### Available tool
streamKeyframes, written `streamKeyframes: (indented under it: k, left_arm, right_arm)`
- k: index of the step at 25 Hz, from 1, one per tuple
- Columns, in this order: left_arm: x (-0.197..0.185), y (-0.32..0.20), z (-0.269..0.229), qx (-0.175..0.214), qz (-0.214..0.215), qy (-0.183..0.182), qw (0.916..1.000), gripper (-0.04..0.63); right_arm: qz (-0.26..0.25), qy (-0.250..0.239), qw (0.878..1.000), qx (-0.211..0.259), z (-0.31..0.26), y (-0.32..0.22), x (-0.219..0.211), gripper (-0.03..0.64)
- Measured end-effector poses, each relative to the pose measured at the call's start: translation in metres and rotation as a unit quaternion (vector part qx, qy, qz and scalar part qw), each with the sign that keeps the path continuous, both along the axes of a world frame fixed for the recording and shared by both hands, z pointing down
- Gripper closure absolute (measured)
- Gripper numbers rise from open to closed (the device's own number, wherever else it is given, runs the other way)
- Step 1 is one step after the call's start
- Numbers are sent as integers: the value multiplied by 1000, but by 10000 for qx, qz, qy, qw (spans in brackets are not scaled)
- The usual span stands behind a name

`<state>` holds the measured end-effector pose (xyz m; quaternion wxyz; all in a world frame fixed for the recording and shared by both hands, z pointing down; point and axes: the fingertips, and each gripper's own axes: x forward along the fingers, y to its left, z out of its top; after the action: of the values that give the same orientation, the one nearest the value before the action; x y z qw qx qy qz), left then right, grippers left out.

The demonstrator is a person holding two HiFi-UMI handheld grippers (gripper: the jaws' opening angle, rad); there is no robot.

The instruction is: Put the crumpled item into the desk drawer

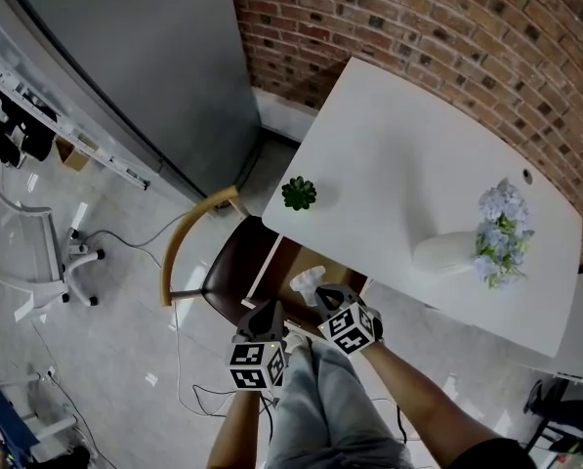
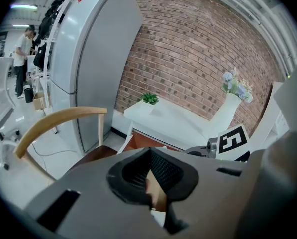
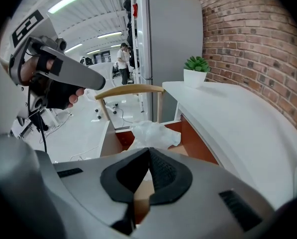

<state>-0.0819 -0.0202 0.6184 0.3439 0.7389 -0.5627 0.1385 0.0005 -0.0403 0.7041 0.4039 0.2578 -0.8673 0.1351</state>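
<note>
white desk (image 1: 418, 164) | brick wall (image 1: 418, 27) | drawer (image 3: 198, 143) open | left gripper (image 2: 149, 150), right gripper (image 3: 148, 149) closed

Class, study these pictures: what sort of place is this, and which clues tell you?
Probably an office or lab workspace: a white desk stands by a brick wall, a swivel office chair sits on the tiled floor, and a tall grey cabinet stands nearby.

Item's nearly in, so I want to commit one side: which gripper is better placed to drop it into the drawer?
Right. The right gripper appears shut on the crumpled item, directly over the open drawer. The left gripper is shut, empty, and farther from the item.
</note>
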Motion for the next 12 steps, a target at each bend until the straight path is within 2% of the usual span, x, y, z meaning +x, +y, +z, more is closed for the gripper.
streamKeyframes:
  k: [12]
  left_arm:
    - [0,-5,6,-36,63,18,10000,598]
  right_arm:
    - [-305,243,9992,-100,22,4,-5,618]
